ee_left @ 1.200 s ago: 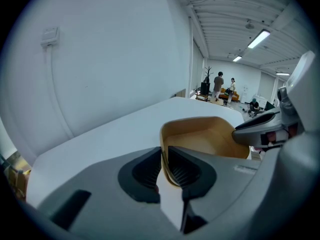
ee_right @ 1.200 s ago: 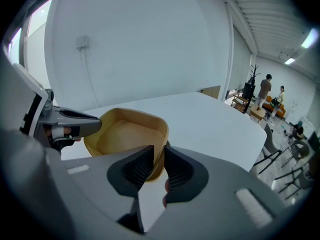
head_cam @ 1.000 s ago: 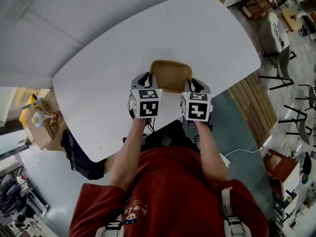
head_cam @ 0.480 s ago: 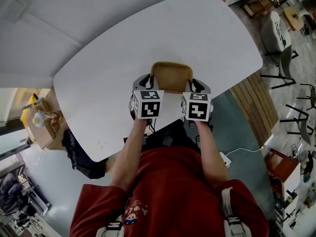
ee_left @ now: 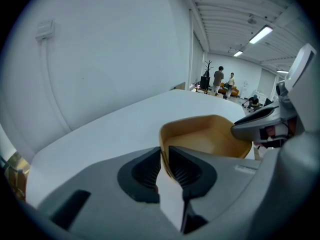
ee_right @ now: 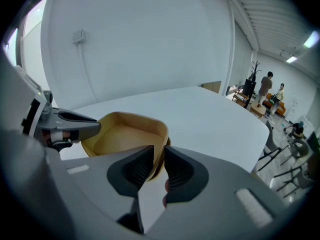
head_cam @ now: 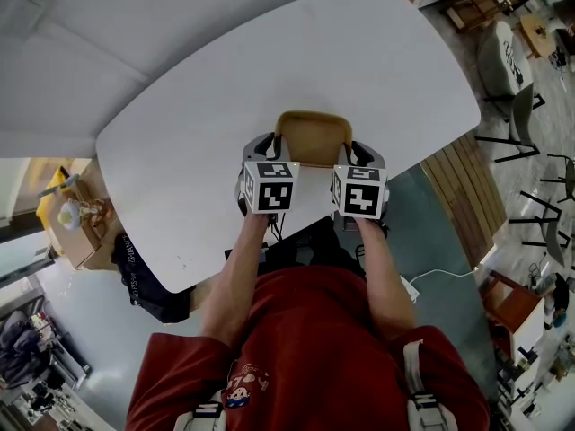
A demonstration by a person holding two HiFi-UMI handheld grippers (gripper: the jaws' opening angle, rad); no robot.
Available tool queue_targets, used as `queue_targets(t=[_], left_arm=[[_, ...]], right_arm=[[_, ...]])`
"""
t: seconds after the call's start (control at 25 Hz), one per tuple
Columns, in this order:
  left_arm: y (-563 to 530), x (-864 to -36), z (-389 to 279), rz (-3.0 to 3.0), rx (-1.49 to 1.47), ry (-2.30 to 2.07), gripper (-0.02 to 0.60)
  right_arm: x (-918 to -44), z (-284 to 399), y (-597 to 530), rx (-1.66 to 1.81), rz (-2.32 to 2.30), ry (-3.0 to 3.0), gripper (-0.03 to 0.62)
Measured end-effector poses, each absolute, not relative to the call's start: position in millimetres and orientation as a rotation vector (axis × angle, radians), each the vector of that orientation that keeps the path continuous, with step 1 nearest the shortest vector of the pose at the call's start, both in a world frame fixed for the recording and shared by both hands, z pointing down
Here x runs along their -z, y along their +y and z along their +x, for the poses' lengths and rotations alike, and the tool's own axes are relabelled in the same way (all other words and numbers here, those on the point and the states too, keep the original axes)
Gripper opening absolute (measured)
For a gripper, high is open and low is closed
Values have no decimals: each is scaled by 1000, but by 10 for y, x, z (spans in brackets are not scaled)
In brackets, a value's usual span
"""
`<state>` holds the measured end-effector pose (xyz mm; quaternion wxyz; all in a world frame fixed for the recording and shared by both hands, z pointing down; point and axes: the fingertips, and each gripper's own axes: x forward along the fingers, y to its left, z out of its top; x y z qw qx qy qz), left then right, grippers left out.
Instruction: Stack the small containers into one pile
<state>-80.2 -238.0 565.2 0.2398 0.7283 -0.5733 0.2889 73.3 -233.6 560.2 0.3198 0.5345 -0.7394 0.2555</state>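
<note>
While the person point(head_cam: 305, 348) leans over the white table point(head_cam: 207, 97), almost nothing has changed since a second ago. The tan container point(head_cam: 312, 139) sits at the same spot by the table's near edge, and both tools stay at its sides. The left tool point(ee_left: 164, 153) is clenched on the container's left rim, though its jaws have just eased a touch wider with the rim between them. The right tool point(ee_right: 159, 153) pinches the right rim near a rounded corner, no looser than before. From above, the marker cubes point(head_cam: 270, 185) cover the container's near edge. Off the table's left end a cardboard box point(head_cam: 79, 227) of odds and ends stands on the floor point(head_cam: 99, 348) near a dark bag point(head_cam: 148, 290). Chairs point(head_cam: 508, 70) stand well off to the right, and people point(ee_left: 219, 78) stand far down the hall.
</note>
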Motion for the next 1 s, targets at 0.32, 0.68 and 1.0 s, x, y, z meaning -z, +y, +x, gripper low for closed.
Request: queue_targets(t=[0.32,0.68,1.0], left_arm=[[-2422,-5644,-783,1996,-796,-1567,55],[-2500,-5661,-788,2005,-801,-1566,54],[-2515,-5716,-785,1991,-812,-1550,52]], right_arm=[[-5600,747,-2360,-680,1407,-1940,71],[-5647,744,-2412,-682,1407,-1933,71],[-5693,744,-2385,-694,1393,-1920,72]])
